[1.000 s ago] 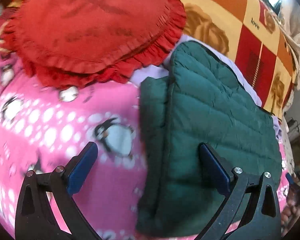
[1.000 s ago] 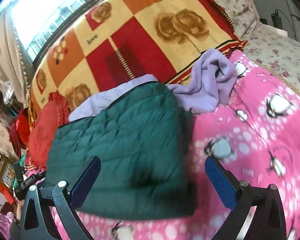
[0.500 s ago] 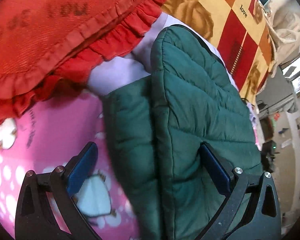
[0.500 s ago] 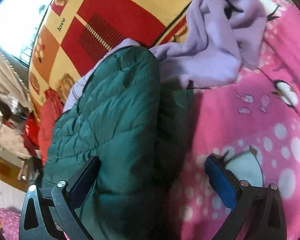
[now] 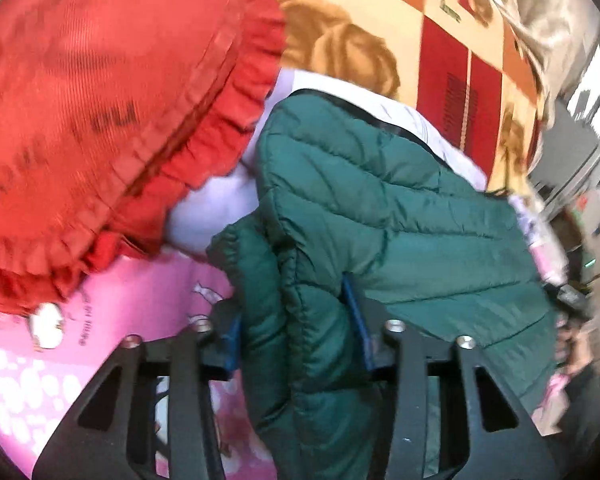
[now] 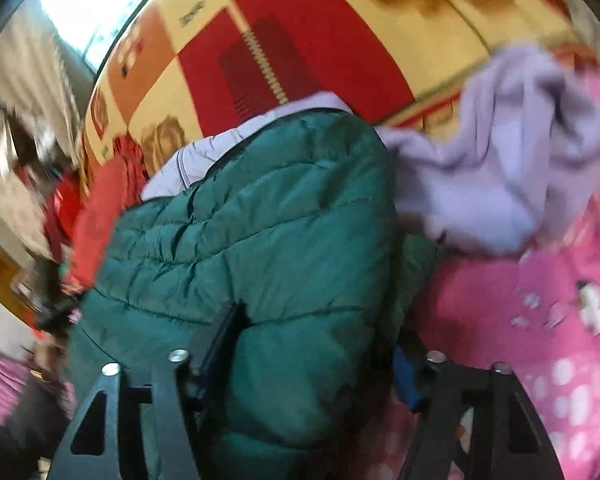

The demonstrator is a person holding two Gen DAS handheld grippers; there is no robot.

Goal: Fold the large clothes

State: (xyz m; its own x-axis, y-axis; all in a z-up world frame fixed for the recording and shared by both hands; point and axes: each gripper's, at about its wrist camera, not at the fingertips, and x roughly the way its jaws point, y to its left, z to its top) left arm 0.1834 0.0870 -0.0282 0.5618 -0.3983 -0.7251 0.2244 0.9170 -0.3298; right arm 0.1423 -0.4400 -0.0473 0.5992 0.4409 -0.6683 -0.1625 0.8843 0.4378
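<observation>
A dark green quilted jacket (image 5: 380, 208) lies folded on the pink penguin blanket (image 5: 148, 296). My left gripper (image 5: 294, 324) is closing on the jacket's left edge, where a thick fold of green fabric is bunched between its blue pads. In the right wrist view the same jacket (image 6: 260, 220) fills the middle. My right gripper (image 6: 312, 356) is closing on its right edge, with the left pad dented into the padding and the other pad against the fold's far side.
A red frilled cushion (image 5: 100, 100) lies close to the jacket's left corner. A lilac garment (image 6: 500, 168) sits crumpled at the jacket's right and also shows beneath the jacket. A red and yellow checked blanket (image 6: 300, 40) rises behind. Room clutter lies beyond the bed's edges.
Both grippers moved in over the jacket's two side edges and went from wide open to clamped on the green fabric. Both views are blurred by motion.
</observation>
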